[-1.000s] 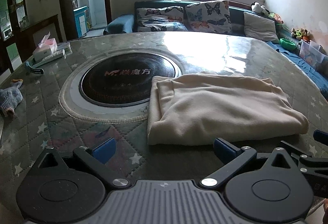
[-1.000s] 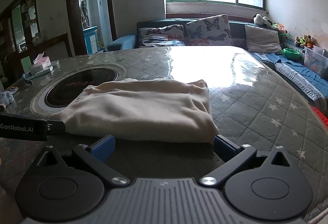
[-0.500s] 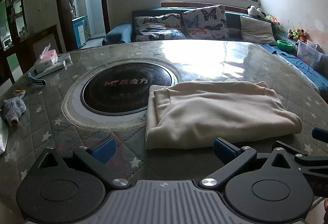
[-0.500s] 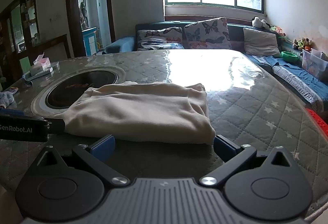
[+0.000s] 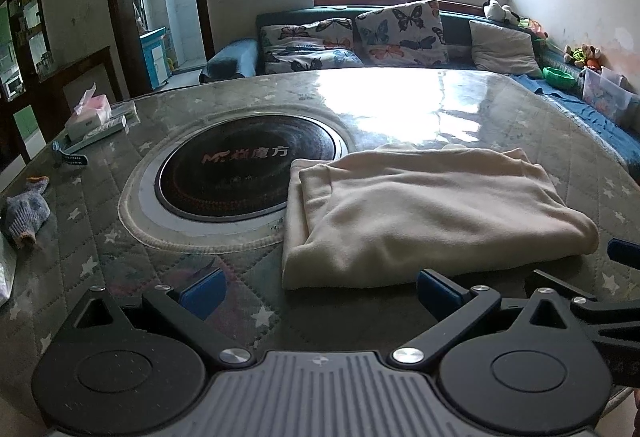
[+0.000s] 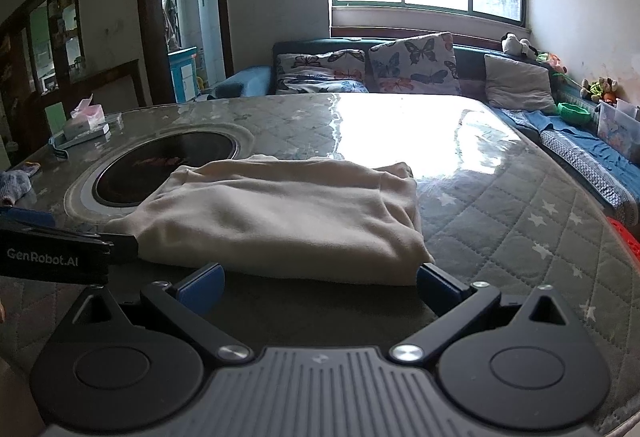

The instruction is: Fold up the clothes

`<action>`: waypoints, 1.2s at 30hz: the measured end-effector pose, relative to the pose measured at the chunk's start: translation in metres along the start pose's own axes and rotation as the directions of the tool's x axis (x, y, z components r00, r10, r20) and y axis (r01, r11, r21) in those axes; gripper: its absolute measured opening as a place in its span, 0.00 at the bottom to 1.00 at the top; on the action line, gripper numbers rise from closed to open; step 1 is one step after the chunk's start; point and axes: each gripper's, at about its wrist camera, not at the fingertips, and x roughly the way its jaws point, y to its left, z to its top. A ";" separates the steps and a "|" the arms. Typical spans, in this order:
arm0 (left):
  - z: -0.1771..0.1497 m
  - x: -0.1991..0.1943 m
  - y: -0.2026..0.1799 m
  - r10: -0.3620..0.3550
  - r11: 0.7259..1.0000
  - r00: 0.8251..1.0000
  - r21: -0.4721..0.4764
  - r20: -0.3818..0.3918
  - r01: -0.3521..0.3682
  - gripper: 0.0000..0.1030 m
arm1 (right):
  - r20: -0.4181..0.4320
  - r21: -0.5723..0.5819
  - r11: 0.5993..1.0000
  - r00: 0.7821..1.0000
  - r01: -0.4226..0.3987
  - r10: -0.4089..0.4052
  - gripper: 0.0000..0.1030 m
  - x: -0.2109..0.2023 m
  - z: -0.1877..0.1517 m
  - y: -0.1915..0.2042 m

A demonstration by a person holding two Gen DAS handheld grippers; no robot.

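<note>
The folded cream garment [image 6: 280, 213] lies on the counter [image 6: 520, 221], partly overlapping the inset cooktop [image 5: 244, 173]. Each hand-held gripper, left [image 5: 320, 287] and right [image 6: 320, 283], is spread, empty. Hazard: dragging one layer may undo the fold.

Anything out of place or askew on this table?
The cream garment lies folded, its left edge overlapping the round cooktop's rim. A stray grey sock sits crumpled at the table's left edge. Nothing looks spilled or damaged.

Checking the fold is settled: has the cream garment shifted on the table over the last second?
No. The cream garment keeps its left edge overlapping the round black cooktop rim; only the cameras moved slightly.
</note>
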 end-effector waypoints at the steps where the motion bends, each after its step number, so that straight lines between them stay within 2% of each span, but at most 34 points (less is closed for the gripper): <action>1: 0.001 0.001 0.000 0.002 1.000 1.000 0.000 -0.002 -0.002 1.00 | -0.001 -0.001 1.000 1.000 -0.002 0.002 1.00 0.000 0.001 0.000; 20: 0.012 0.025 -0.008 0.027 0.999 0.998 0.028 -0.057 -0.025 1.00 | -0.026 -0.026 0.999 0.999 -0.034 0.034 1.00 0.017 0.009 -0.005; 25: 0.019 0.036 0.004 0.034 0.999 0.997 0.003 -0.073 -0.034 1.00 | -0.042 -0.045 0.998 0.998 -0.053 0.051 0.99 0.024 0.011 -0.004; 30: 0.029 0.051 0.025 0.034 0.997 0.995 -0.068 -0.097 -0.041 1.00 | -0.057 -0.081 0.993 0.995 -0.082 0.077 0.98 0.033 0.018 0.001; 36: 0.037 0.063 0.047 0.038 0.991 0.993 -0.127 -0.108 -0.052 1.00 | -0.074 -0.156 0.977 0.988 -0.144 0.134 0.89 0.041 0.031 0.016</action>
